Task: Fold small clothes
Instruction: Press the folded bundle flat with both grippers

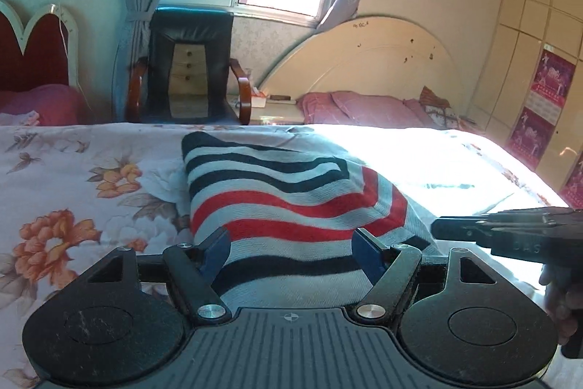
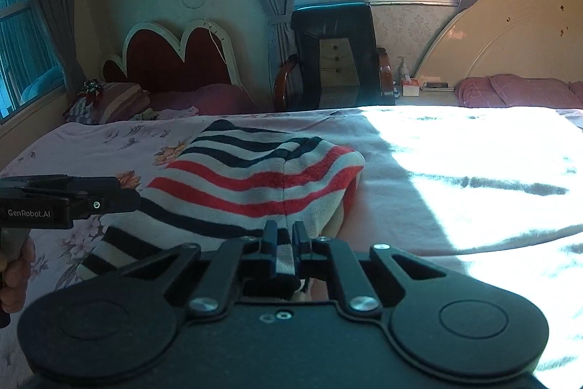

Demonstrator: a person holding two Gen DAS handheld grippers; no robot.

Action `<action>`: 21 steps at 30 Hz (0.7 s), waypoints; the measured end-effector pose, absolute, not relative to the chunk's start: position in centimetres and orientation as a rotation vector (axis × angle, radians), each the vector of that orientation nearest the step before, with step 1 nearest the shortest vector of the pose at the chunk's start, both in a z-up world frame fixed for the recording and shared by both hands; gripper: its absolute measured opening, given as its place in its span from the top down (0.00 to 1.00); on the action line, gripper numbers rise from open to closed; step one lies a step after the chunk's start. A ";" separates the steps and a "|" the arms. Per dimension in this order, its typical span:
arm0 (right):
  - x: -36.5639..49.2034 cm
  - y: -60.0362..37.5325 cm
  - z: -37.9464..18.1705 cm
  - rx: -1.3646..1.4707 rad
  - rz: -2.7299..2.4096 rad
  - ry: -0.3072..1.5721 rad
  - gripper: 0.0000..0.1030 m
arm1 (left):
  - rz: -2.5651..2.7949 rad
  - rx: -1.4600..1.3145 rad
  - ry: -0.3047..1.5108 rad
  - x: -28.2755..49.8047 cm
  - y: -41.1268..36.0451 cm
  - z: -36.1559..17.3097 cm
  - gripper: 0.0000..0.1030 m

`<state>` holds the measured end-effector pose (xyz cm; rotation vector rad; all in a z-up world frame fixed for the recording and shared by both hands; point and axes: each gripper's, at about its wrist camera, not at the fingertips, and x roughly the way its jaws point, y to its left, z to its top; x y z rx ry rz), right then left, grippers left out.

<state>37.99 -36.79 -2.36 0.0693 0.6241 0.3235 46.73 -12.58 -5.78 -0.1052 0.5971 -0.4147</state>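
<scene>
1. Sunlit bedroom: a wide bed under a pale floral-print bedsheet (image 1: 73, 192) fills both views, with a black leather armchair (image 1: 189, 68) and a cream arched headboard (image 1: 364, 61) behind it.
2. On the sheet lies the small knitted garment striped in navy, red and off-white (image 2: 255, 177), already doubled over and bunched, its near hem towards both cameras.
3. The right gripper (image 2: 285, 236) has its black fingers pinched together on that near hem.
4. The left gripper (image 1: 291, 243) stands spread wide, blue pads either side of the cloth, clamping nothing.
5. Both tools are held low and nearly level, side by side.
6. To fold well, I judge the left should close on the matching corner so both lift evenly and the edges meet squarely.
</scene>
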 end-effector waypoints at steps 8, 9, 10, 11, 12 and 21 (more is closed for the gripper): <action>42.0 -35.2 -6.0 0.039 0.312 0.707 0.99 | -0.410 0.018 0.631 47.3 -15.0 -8.3 0.29; 42.0 -35.1 -6.0 0.034 0.311 0.707 0.99 | -0.409 0.013 0.634 47.3 -14.9 -8.2 0.29; 41.8 -35.1 -5.9 0.030 0.309 0.707 0.99 | -0.407 0.008 0.639 47.3 -14.9 -7.9 0.29; 41.8 -35.0 -5.9 0.029 0.309 0.708 0.99 | -0.405 0.003 0.641 47.2 -14.8 -7.5 0.29; 41.7 -35.1 -5.7 0.029 0.307 0.710 0.99 | -0.401 -0.002 0.639 47.0 -14.7 -7.0 0.29; 38.6 -35.8 -2.3 0.043 0.351 0.646 0.92 | -0.324 0.004 0.633 44.8 -13.6 -5.3 0.29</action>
